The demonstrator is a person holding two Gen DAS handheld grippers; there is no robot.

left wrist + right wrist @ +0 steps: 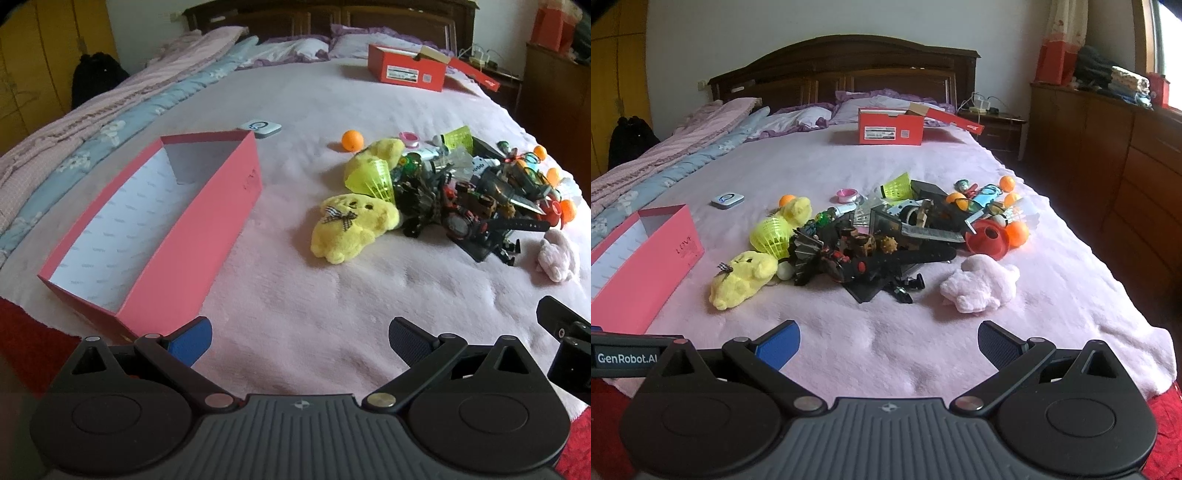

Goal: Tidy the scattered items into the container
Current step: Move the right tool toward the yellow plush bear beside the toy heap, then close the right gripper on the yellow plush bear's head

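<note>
Grippers: left gripper (300, 341) and right gripper (888, 341) both spread wide, holding nothing, poised level over the near edge of the bed (849, 354). Pink box (155, 229) lies left; toy pile (886, 236) lies right, well apart.

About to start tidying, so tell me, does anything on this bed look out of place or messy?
Yes. A jumbled pile of toys lies heaped on the blanket while the pink box beside it sits empty. A small white device lies alone behind the box.
</note>
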